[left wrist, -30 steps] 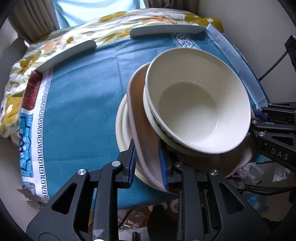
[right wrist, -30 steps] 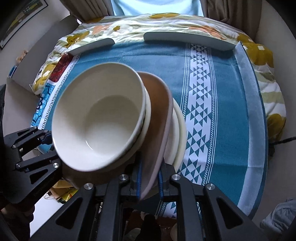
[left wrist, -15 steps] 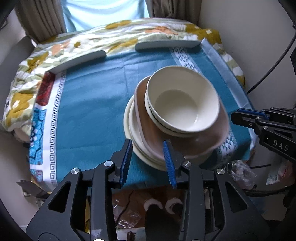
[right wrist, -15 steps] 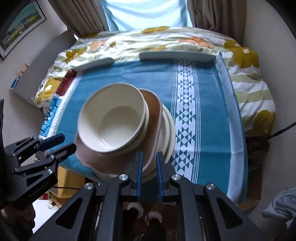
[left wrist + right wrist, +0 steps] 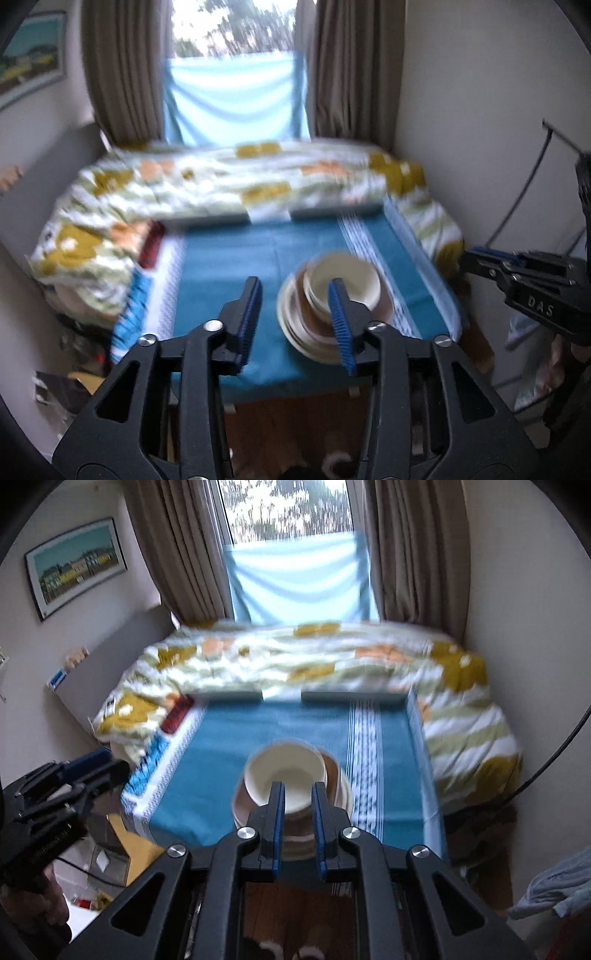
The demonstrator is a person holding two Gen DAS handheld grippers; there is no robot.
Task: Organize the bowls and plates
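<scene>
A stack of cream plates (image 5: 299, 325), a brown plate (image 5: 384, 306) and cream bowls (image 5: 351, 284) sits near the front edge of the blue cloth (image 5: 229, 266). In the right wrist view the stack (image 5: 284, 775) lies just beyond my fingers. My left gripper (image 5: 295, 321) is open and empty, pulled back off the table. My right gripper (image 5: 298, 812) is open with a narrow gap and empty, also back from the stack. Each gripper shows at the edge of the other's view: the right one (image 5: 524, 280) and the left one (image 5: 66, 786).
A floral quilt (image 5: 314, 664) covers the far side, with two grey bars (image 5: 351, 696) at the cloth's back edge. Curtains and a window stand behind. Walls close in on both sides. Clutter lies on the floor (image 5: 110, 849) below the front edge.
Both grippers let go of the brown plate and pulled back and up away from the table. The left jaws opened wider. The stack stays on the cloth.
</scene>
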